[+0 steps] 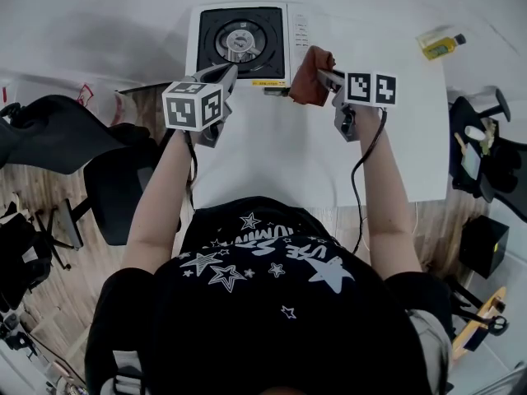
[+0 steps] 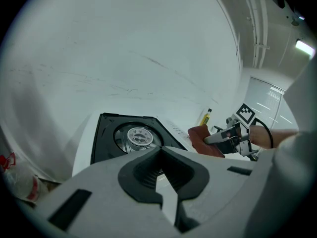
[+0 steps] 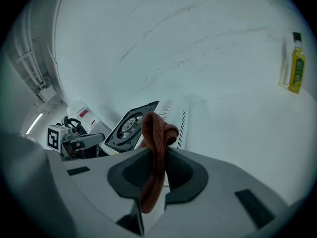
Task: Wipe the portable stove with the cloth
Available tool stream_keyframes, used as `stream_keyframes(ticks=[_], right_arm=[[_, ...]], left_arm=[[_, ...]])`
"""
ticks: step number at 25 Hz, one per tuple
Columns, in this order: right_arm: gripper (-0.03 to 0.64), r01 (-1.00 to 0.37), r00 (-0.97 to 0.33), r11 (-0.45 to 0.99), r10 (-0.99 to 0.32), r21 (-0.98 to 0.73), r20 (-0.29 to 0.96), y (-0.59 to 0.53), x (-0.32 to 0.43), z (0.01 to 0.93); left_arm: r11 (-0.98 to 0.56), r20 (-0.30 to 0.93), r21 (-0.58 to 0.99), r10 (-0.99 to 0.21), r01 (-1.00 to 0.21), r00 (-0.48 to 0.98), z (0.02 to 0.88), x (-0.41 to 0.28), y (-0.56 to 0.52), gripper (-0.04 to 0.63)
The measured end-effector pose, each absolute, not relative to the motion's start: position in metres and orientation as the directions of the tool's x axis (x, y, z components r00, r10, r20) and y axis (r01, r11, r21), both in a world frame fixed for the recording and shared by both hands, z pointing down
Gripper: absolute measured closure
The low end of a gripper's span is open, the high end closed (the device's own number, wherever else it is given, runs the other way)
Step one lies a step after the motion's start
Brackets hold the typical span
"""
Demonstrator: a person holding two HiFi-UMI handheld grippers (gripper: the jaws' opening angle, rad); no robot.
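Note:
The portable stove (image 1: pixel 243 44), white with a black top and a round burner, stands at the far side of the white table (image 1: pixel 387 155). A reddish-brown cloth (image 1: pixel 311 76) hangs just off the stove's front right corner, and my right gripper (image 1: pixel 324 76) is shut on it. In the right gripper view the cloth (image 3: pixel 156 152) is pinched between the jaws, with the stove (image 3: pixel 133 125) beyond. My left gripper (image 1: pixel 229 72) is shut on nothing, over the stove's front edge. In the left gripper view the stove (image 2: pixel 129 135) lies ahead and the cloth (image 2: pixel 203 140) to the right.
A yellow oil bottle (image 1: pixel 440 46) lies on the table's far right; it also shows in the right gripper view as the bottle (image 3: pixel 297 66). A black chair (image 1: pixel 58 134) stands left of the table. A cluttered stand (image 1: pixel 478 151) sits off the right edge.

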State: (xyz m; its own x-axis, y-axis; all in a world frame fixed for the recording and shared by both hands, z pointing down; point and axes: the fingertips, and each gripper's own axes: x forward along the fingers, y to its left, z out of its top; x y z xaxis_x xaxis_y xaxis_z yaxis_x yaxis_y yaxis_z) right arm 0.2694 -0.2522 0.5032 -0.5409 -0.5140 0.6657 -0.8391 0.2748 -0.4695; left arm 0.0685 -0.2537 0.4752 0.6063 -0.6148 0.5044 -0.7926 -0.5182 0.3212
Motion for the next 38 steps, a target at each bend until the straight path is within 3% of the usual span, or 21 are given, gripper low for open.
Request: stream_keyframes(ticks=[20,38], right_arm=[[0.552,-0.847,-0.516,0.232,-0.575,-0.478,0.635,-0.239,0.301,0.498],[0.552,-0.891,-0.416,0.175,-0.682,-0.418,0.601,-0.171,0.235,0.449]], left_arm=[[-0.512,0.486,0.316,-0.636,-0.799,0.599,0.47,0.081,-0.239,0.588],[-0.608,0.414,0.346,-0.585,-0.715,0.698,0.443,0.021,-0.189,0.588]])
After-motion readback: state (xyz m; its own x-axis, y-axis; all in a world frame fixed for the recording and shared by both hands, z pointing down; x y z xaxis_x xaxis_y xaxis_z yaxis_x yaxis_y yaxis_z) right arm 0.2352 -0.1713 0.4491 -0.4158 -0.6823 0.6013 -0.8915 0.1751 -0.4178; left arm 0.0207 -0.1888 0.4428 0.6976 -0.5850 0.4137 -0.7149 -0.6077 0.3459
